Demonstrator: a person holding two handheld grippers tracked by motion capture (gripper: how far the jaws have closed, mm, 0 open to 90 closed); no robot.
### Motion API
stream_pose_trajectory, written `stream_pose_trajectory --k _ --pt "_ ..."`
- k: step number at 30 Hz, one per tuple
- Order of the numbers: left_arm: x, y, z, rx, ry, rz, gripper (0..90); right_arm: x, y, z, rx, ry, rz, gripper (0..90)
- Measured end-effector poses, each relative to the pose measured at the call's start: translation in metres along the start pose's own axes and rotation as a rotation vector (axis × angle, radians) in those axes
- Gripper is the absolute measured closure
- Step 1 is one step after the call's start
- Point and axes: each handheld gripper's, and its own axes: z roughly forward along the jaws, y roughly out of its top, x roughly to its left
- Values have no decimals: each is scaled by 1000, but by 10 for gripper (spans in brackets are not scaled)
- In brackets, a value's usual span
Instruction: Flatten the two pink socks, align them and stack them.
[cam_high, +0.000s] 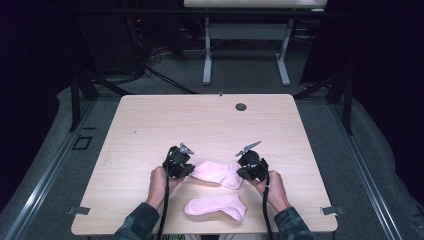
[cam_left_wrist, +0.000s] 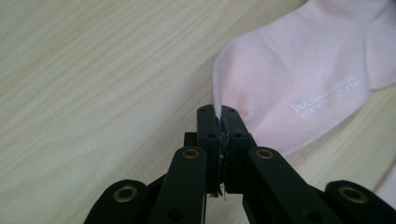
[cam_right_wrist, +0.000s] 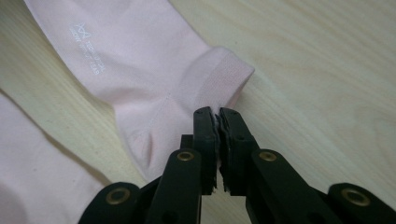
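left gripper (cam_left_wrist: 219, 114) jaws clamped on upper sock (cam_high: 217, 173) toe edge, right gripper (cam_right_wrist: 217, 116) clamped on its cuff; 2nd sock (cam_high: 216, 206) lower centre; table (cam_high: 150, 125) bare above.

We hold the left gripper (cam_high: 186, 170) clamped on the upper sock's (cam_high: 217, 172) toe. Our right gripper (cam_high: 243, 170) pinches its cuff
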Motion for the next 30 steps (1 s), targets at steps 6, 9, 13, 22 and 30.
stream_pose_trajectory --k 6,9,13,22,30 --pt "-9 1 -43 -71 -49 -28 885 9 -1 -43 -47 3 -10 856" --pt "-16 -2 -61 -84 -73 -29 884 17 -6 -67 -56 19 -18 855" --pt "-26 -12 -78 -84 -117 -35 884 27 -15 -85 -63 30 -26 854" --pt "-41 -46 -83 -41 -222 -80 884 46 -35 -89 12 108 -24 853" --pt "-50 -73 -50 65 -222 -76 878 56 -56 -45 114 94 -45 850"
